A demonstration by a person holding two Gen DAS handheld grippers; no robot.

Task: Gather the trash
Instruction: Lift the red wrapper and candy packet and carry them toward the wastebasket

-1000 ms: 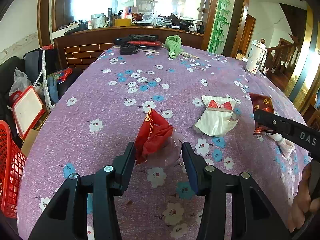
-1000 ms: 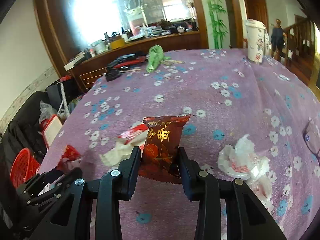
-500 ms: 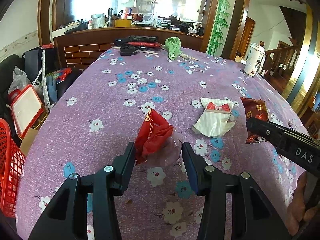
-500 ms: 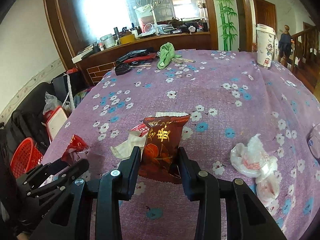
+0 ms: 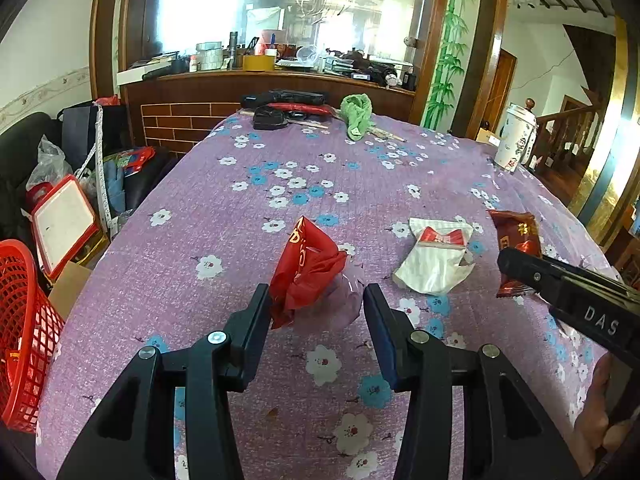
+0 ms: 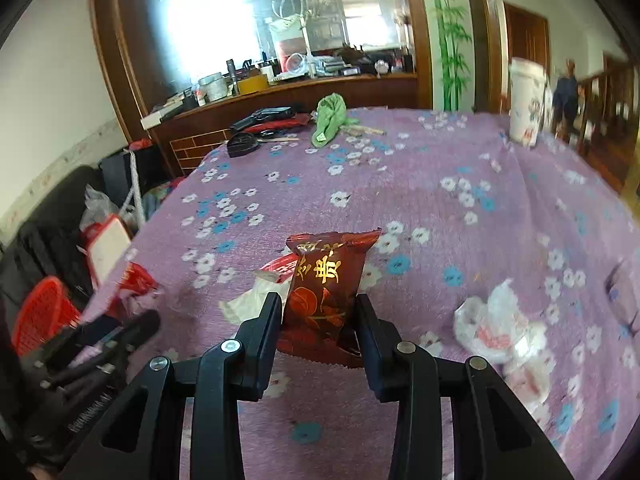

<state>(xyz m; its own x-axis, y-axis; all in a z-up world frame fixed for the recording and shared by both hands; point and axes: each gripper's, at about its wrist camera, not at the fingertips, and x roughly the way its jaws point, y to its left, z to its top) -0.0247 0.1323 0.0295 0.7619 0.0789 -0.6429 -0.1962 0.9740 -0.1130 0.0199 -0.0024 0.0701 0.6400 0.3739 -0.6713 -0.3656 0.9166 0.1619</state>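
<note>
Both tools grip trash: left [image 5: 316,306] red bag [image 5: 306,268], right [image 6: 318,312] snack wrapper [image 6: 326,284].

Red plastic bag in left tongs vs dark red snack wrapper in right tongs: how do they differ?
The red plastic bag is crumpled, thin and bright red, partly clear; the dark red snack wrapper is flat, glossy and maroon with gold characters. The bag sits loosely between wider-set left tongs; the wrapper stands upright, pinched in the right tongs. Both are trash held above the purple floral tablecloth.
</note>
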